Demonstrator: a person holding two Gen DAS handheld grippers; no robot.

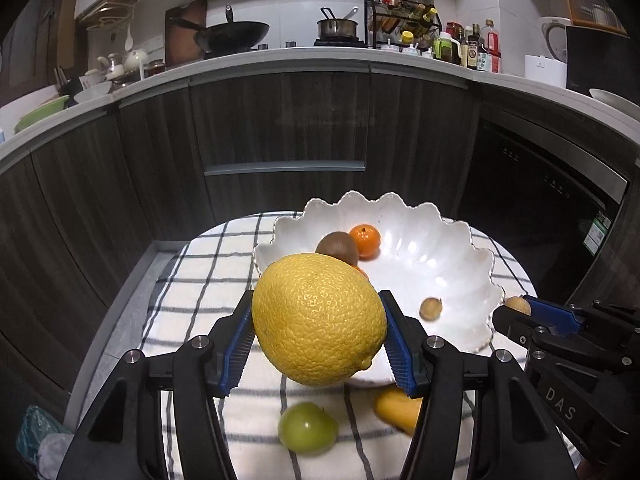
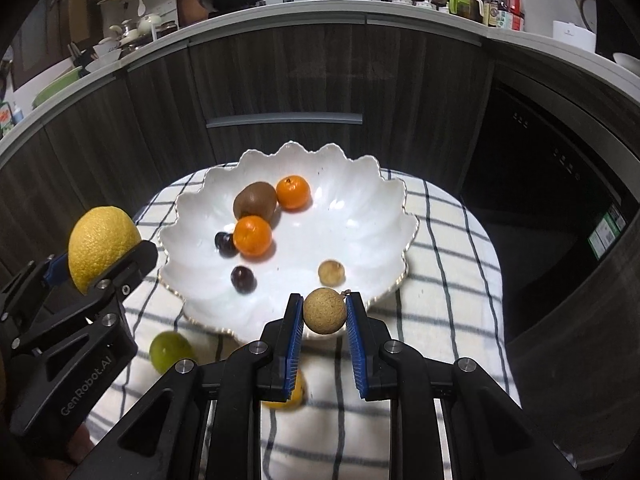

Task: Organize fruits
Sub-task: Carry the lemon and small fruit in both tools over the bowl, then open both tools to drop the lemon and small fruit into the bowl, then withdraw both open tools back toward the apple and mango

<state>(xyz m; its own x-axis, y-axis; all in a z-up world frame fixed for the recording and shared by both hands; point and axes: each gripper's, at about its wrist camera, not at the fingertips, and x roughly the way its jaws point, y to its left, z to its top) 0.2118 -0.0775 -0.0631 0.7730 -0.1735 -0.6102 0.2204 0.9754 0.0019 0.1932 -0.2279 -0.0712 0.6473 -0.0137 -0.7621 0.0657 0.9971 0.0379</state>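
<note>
My left gripper (image 1: 318, 314) is shut on a big yellow lemon (image 1: 318, 318) and holds it above the near left rim of the white scalloped bowl (image 1: 440, 240). It also shows in the right wrist view (image 2: 100, 256). My right gripper (image 2: 324, 312) is shut on a small tan longan (image 2: 325, 311), just over the bowl's (image 2: 360, 208) near rim. In the bowl lie a kiwi (image 2: 255, 200), two mandarins (image 2: 253, 236) (image 2: 293, 192), two dark cherries (image 2: 243, 279) and another longan (image 2: 331, 272). A green fruit (image 2: 170, 350) and an orange-yellow fruit (image 1: 398, 408) lie on the cloth.
The bowl stands on a round table under a white checked cloth (image 2: 448, 280). Dark kitchen cabinets (image 2: 280, 80) and an oven (image 2: 552, 200) stand behind it. The counter above carries a wok (image 1: 232, 36), a pot and bottles.
</note>
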